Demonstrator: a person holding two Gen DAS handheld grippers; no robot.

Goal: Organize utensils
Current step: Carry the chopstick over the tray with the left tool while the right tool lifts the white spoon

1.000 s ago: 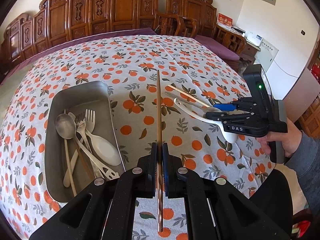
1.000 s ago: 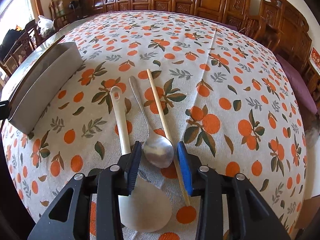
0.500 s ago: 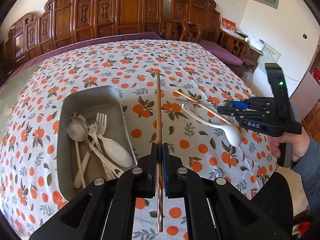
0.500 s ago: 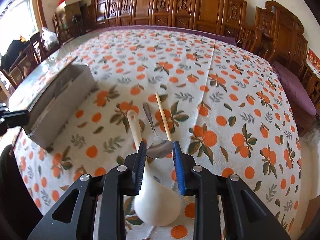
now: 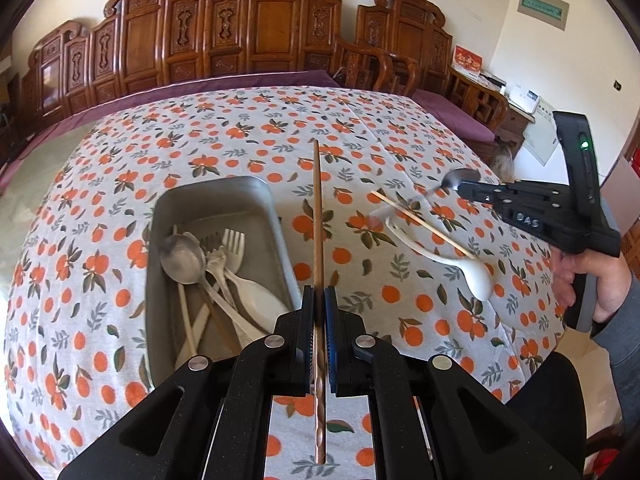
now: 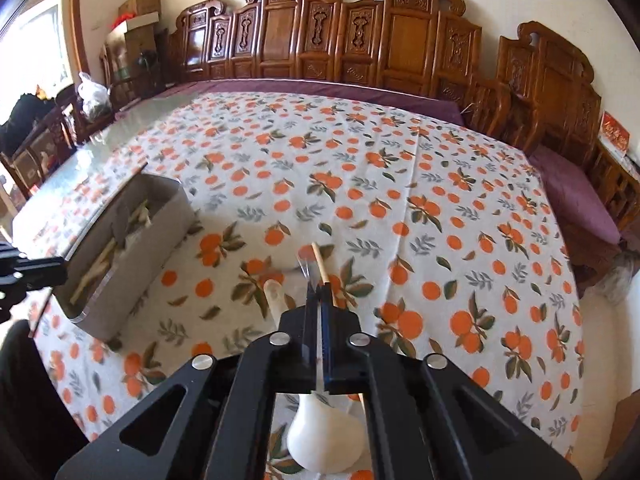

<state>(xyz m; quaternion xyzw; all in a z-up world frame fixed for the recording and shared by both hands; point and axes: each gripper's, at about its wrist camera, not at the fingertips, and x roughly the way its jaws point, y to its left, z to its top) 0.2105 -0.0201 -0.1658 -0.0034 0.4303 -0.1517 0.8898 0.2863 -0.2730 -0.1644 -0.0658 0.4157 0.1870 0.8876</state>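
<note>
My left gripper is shut on a dark brown chopstick, which points away over the table beside the metal tray. My right gripper, held by a hand at the right, is shut on a metal spoon and holds it above the cloth. In the right wrist view the gripper has the spoon's thin handle sticking out ahead, blurred. Under it on the cloth lie a white spoon and a pale chopstick.
The tray holds several spoons and forks. The white spoon and the pale chopstick lie right of the tray. Carved wooden chairs line the far side of the orange-print tablecloth.
My right gripper closed on the metal spoon and lifted it off the cloth. My left gripper rose a little with the brown chopstick still in it.
</note>
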